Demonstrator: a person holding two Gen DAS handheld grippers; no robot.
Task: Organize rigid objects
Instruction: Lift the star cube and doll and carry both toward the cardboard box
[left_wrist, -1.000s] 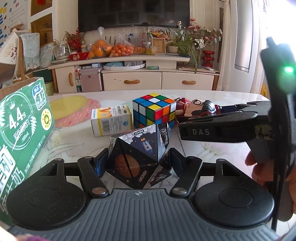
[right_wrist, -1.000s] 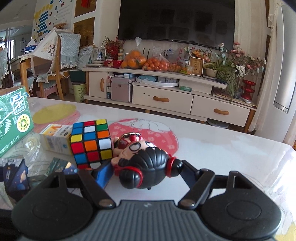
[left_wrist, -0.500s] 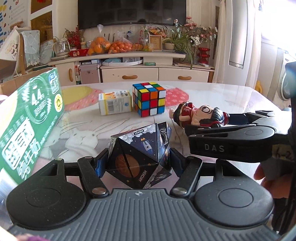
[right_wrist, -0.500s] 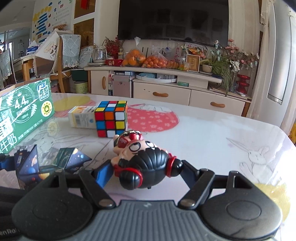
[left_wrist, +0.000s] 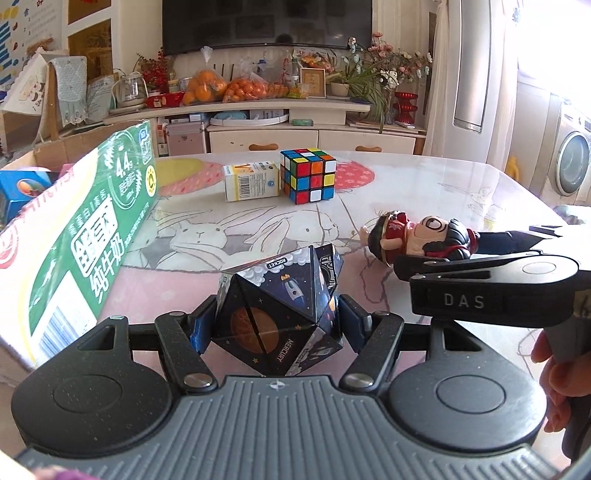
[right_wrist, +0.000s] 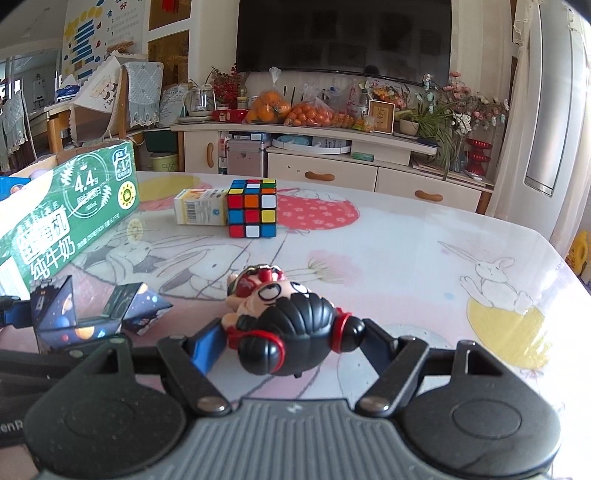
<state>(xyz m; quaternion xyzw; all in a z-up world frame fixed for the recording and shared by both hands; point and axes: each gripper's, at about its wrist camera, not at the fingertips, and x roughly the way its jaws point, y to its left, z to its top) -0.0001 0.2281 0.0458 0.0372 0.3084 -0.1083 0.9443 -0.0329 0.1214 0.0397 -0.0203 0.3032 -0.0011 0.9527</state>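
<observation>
My left gripper (left_wrist: 277, 319) is shut on a dark folding space-print puzzle (left_wrist: 280, 314) held above the table; the same puzzle (right_wrist: 74, 317) shows at the far left of the right wrist view. My right gripper (right_wrist: 291, 332) is shut on a cartoon doll with black hair and red headphones (right_wrist: 288, 325); the doll (left_wrist: 417, 238) also appears in the left wrist view, to the right of the puzzle. A colourful cube puzzle (left_wrist: 308, 175) and a small yellow-white carton (left_wrist: 251, 181) sit side by side further back on the table.
A green milk carton box with its top open (left_wrist: 74, 236) stands at the left, a blue item inside it. The table (right_wrist: 406, 258) has a rabbit-print cover and its rounded edge lies at the right. A cabinet with fruit bags and a TV stand behind.
Both grippers have pulled back from the cube puzzle and carton with their loads still held. The green box has come further into view at the left.
</observation>
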